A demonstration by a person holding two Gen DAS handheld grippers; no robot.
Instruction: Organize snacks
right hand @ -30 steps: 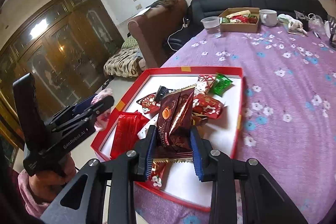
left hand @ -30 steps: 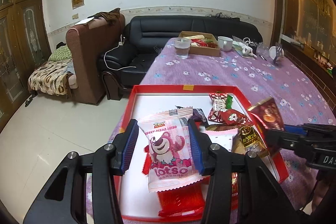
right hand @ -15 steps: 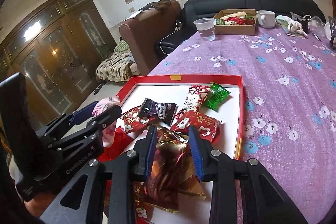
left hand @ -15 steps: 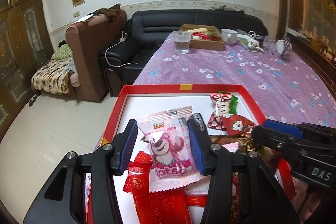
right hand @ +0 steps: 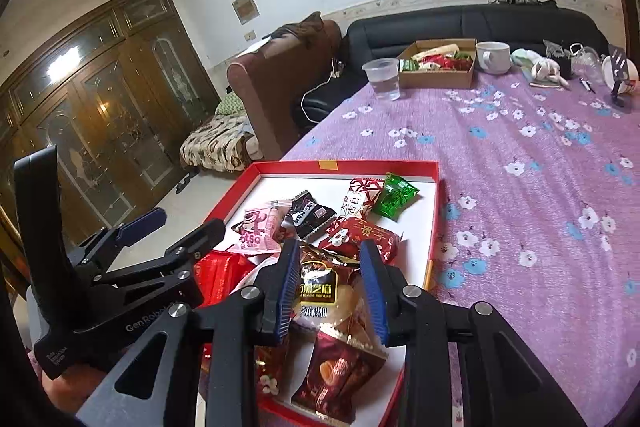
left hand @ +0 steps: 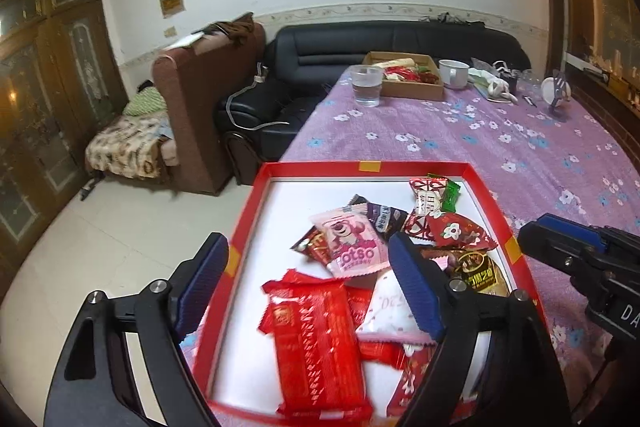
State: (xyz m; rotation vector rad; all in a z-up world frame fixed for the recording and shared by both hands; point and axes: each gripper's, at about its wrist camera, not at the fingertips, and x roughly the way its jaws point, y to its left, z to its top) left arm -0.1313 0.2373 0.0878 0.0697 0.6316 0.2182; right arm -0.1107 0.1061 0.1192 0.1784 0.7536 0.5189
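Since a second ago the pink Lotso packet point(left hand: 352, 247) dropped out of the left tongs point(left hand: 308, 285), whose jaws are opening with nothing pressed between them. It now lies flat mid-tray in the red tray point(left hand: 256, 211) on the desk point(left hand: 500, 131), near one black candy point(left hand: 384, 217) at 1 o'clock. Right tongs point(right hand: 330, 291) are together, no longer clamped on the brown packet point(right hand: 336, 375), which lies under them.

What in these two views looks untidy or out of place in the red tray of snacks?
The packets in the red tray lie in a loose, overlapping heap rather than in rows: the pink packet rests tilted across darker ones, and the red packet sits askew near the front edge. Nothing looks torn or spilled outside the tray.
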